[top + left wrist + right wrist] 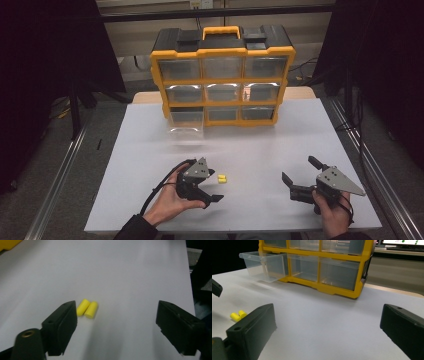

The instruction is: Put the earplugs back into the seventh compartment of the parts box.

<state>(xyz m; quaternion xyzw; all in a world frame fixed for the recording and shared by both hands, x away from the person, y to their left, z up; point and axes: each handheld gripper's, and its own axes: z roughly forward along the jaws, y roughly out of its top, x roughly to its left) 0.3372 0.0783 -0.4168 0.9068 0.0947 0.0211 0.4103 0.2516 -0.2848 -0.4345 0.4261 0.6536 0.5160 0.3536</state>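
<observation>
Two yellow foam earplugs (222, 179) lie side by side on the white table top (250, 145). My left gripper (216, 186) rests just left of them, held in a hand, jaws apart and pointing right. In the left gripper view the earplugs (87, 308) lie between the jaws, close to the left one, and nothing presses on them; the left gripper (116, 312) is open. My right gripper (300, 170) stands open at the front right, with nothing between its jaws. From the right gripper (328, 315) the earplugs (238, 315) show at far left.
A yellow and black drawer cabinet (222, 75) with clear drawers stands at the table's far edge. Its bottom-left drawer (185, 122) is pulled out; the same drawer (262, 265) looks empty. Dark curtains flank the table, and metal rails run along both sides.
</observation>
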